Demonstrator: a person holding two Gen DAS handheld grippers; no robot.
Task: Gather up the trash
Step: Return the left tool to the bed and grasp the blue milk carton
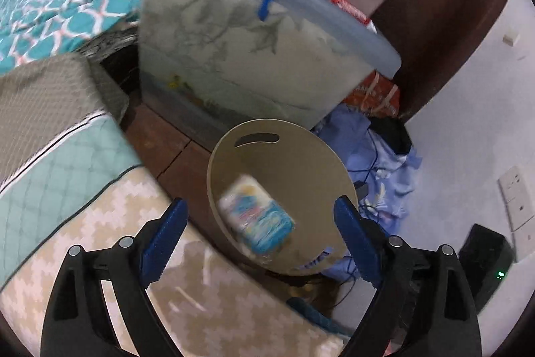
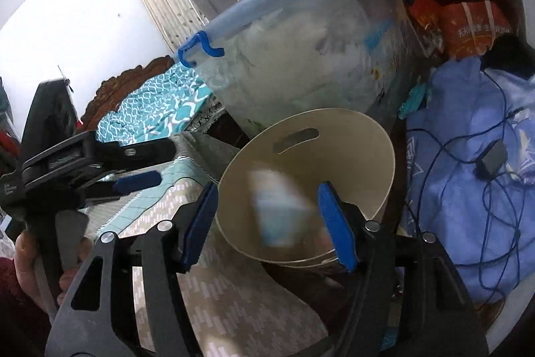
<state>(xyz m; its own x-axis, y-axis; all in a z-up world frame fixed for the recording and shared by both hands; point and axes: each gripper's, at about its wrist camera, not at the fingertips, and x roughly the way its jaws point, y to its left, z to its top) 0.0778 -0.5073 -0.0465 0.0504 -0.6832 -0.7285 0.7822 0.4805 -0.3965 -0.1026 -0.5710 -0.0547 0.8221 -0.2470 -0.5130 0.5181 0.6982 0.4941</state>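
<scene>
A beige round trash bin (image 1: 234, 153) with a handle slot stands on the floor beside the bed; it also shows in the right wrist view (image 2: 367, 136). A blue and white plastic packet (image 1: 255, 216) is blurred inside the bin's mouth, between the open jaws of my left gripper (image 1: 260, 240). The same packet (image 2: 277, 209) shows blurred between the open jaws of my right gripper (image 2: 274, 223). Neither gripper touches it. The left gripper (image 2: 133, 181) also shows in the right wrist view, at the left.
A large clear storage box (image 1: 250, 56) with blue handle stands behind the bin. A bed with patterned cover (image 1: 100, 240) is at the left. Blue cloth with cables (image 2: 468, 173) lies to the right, near orange bags (image 2: 468, 22) and a black device (image 1: 485, 260).
</scene>
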